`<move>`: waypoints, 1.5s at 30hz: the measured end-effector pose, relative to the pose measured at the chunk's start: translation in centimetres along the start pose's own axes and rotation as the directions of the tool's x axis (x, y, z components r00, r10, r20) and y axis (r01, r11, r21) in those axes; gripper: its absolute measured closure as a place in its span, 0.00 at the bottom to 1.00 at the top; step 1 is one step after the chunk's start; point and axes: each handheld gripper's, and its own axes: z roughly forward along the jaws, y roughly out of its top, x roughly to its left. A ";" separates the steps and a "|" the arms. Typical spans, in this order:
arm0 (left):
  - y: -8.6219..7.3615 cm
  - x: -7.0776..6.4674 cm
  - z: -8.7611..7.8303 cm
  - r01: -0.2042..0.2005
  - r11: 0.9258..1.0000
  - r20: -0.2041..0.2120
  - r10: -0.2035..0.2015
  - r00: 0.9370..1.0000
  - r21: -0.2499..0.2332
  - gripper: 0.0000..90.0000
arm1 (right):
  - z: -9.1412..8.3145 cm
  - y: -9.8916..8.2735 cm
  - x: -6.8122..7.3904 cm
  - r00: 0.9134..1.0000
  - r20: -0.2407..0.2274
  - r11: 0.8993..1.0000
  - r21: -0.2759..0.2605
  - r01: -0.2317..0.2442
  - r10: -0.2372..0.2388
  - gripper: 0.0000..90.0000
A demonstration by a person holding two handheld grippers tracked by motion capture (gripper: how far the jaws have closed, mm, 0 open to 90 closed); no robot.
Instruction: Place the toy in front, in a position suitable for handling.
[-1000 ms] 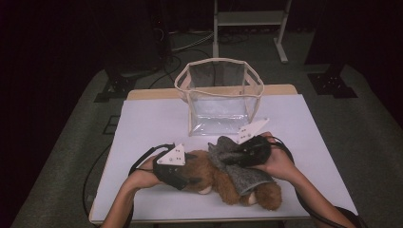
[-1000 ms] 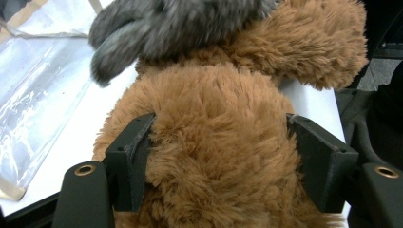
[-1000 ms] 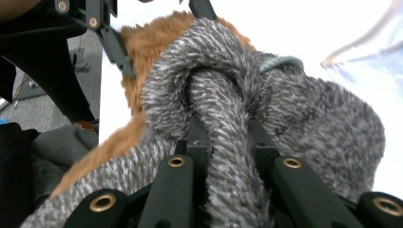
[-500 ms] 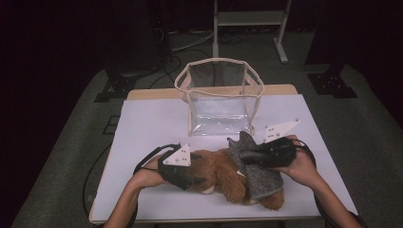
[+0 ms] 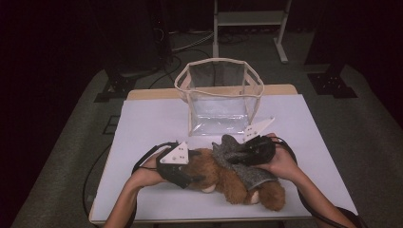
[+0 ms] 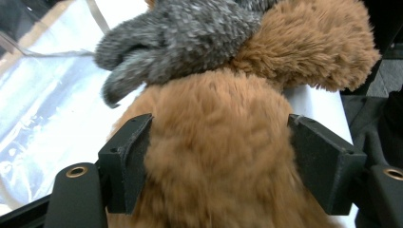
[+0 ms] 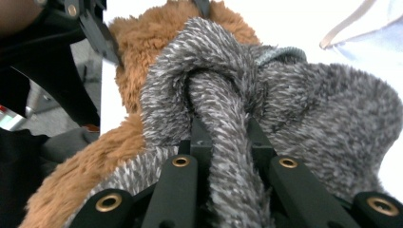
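A brown plush bear [image 5: 222, 179] lies on its side on the white table [image 5: 152, 123], with a grey knitted garment [image 5: 249, 175] around its middle. My left gripper [image 5: 197, 179] grips the bear's furry body [image 6: 218, 142], one jaw pressing on each side. Its jaws have just been opening a little, with the fur still between them. My right gripper [image 5: 234, 159] is shut on a bunched fold of the grey garment [image 7: 228, 109], pinched between its fingers. The right gripper view shows the bear's fur [image 7: 138, 42] behind that fold.
A clear plastic bag with a cream rim [image 5: 218, 102] stands open at the back middle of the table, just beyond the bear. Cables trail from both grippers over the table. Dark floor and stand legs surround the table.
My right gripper swung out to the right with the grey garment, then came back left toward the bear. The left hand and the bear stayed about where they were.
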 end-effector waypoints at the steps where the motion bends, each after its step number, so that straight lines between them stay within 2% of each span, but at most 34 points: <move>1: 0.0 0.1 -0.3 0.005 1.000 -0.003 -0.005 1.000 -0.012 0.27 | -0.2 -0.4 -0.2 1.000 -0.005 1.000 -0.011 -0.013 0.013 0.87; 3: -0.2 0.3 -1.0 0.030 0.999 -0.010 -0.030 0.999 -0.035 0.27 | -0.7 -1.0 -0.4 0.999 0.001 0.999 -0.022 -0.033 0.033 0.88; 6: -0.6 0.6 -1.3 0.054 0.998 -0.012 -0.055 0.998 -0.036 0.27 | -1.5 -1.7 -0.4 0.999 0.011 0.999 -0.032 -0.042 0.043 0.88; 9: -0.8 0.6 -0.6 0.069 0.997 0.022 -0.069 0.997 -0.033 0.30 | -2.0 -2.2 -0.1 0.999 0.014 0.998 -0.040 -0.044 0.045 0.88; 12: -1.3 0.5 0.4 0.075 0.997 0.030 -0.075 0.997 -0.005 0.34 | -2.3 -2.1 0.4 0.999 0.013 0.999 -0.023 -0.038 0.039 0.87; 16: -1.7 0.6 1.1 0.088 0.996 0.028 -0.088 0.996 -0.004 0.37 | -3.1 -0.5 0.9 1.000 0.011 1.000 0.017 -0.011 0.011 0.87; 20: -1.3 0.4 1.7 0.066 0.998 0.027 -0.066 0.997 -0.011 0.38 | -3.6 2.4 1.2 0.999 -0.006 0.999 0.025 0.032 -0.032 0.87; 24: -0.9 0.0 2.0 0.040 0.999 0.029 -0.040 0.999 -0.011 0.38 | -2.0 4.3 0.9 0.998 -0.032 0.998 0.029 0.053 -0.052 0.86; 25: -0.9 -0.1 2.0 0.038 0.999 0.027 -0.038 0.999 -0.011 0.38 | -1.3 4.4 0.7 0.998 -0.041 0.999 0.031 0.040 -0.039 0.86; 29: -1.1 0.0 1.8 0.031 0.999 0.018 -0.031 0.999 0.011 0.38 | 1.2 3.3 -0.3 0.998 -0.061 0.999 0.047 0.022 -0.019 0.86; 31: -1.2 0.2 1.5 0.026 1.000 0.021 -0.026 0.999 0.011 0.36 | 1.6 2.3 -0.4 0.997 -0.077 1.000 0.026 -0.011 0.013 0.86; 34: -1.0 0.4 0.5 0.016 1.000 0.030 -0.016 0.999 -0.012 0.34 | 1.2 1.0 0.0 0.998 -0.062 1.000 0.000 -0.017 0.017 0.86; 37: -0.8 0.6 -0.3 0.030 0.998 0.038 -0.028 0.999 -0.047 0.34 | 0.7 0.2 0.5 0.998 -0.054 1.000 -0.019 -0.019 0.018 0.86; 42: -0.8 1.0 -1.3 0.053 0.996 0.044 -0.050 0.998 -0.074 0.33 | 0.2 -0.3 1.4 0.999 -0.032 1.000 -0.018 -0.001 0.000 0.86; 45: -1.0 1.1 -1.9 0.073 0.993 0.049 -0.069 0.996 -0.093 0.33 | 0.2 -0.5 1.4 0.999 -0.042 1.000 -0.027 -0.008 0.007 0.87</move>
